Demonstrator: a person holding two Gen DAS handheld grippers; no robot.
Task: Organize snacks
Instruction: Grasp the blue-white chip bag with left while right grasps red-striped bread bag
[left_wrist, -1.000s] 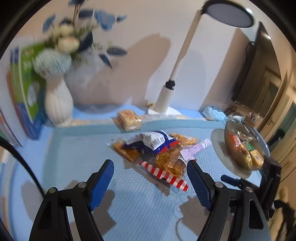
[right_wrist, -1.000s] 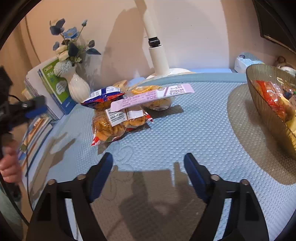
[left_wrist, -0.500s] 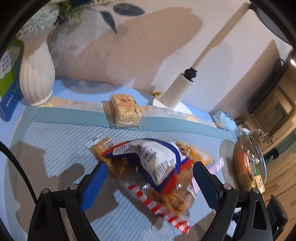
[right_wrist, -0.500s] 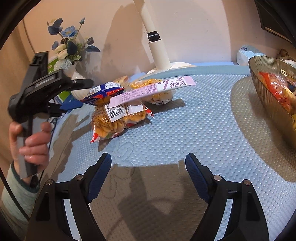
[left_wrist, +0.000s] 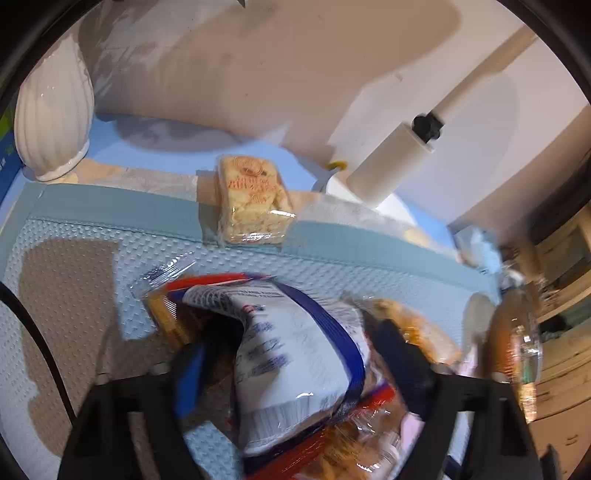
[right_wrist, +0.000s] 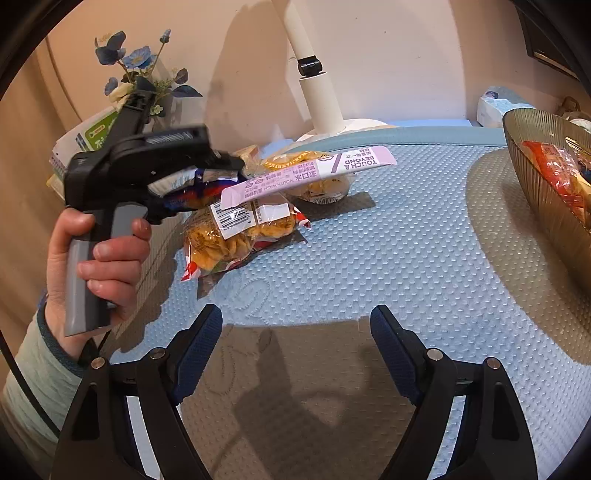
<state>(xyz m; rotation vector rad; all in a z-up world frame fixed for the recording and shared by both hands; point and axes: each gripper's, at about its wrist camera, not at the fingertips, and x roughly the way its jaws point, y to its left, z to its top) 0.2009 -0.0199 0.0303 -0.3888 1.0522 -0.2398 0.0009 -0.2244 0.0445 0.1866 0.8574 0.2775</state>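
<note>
A pile of snacks lies on the blue mat (right_wrist: 369, 258). A blue-and-white bag (left_wrist: 295, 354) tops it, over an orange cracker bag with red stripes (right_wrist: 236, 236); a pink mouthwash stick (right_wrist: 310, 173) lies across them. My left gripper (left_wrist: 293, 360) straddles the blue-and-white bag with its jaws closing; a dark gap still shows at the left pad. A hand holds that gripper (right_wrist: 147, 162) at the pile's left. My right gripper (right_wrist: 295, 332) hangs open over bare mat, nothing between its fingers. A brown ribbed bowl (right_wrist: 535, 177) with snacks stands at the right.
A square cracker pack (left_wrist: 251, 199) rests on the mat's far border. Behind it stand a white lamp post (right_wrist: 321, 99), a white vase (left_wrist: 51, 110) with blue flowers and leaning books (right_wrist: 92, 136). A tissue pack (right_wrist: 495, 103) sits at the back right.
The left gripper came forward and down onto the snack pile, widened its jaws, then narrowed them around the blue-and-white bag. The right gripper stayed where it was.
</note>
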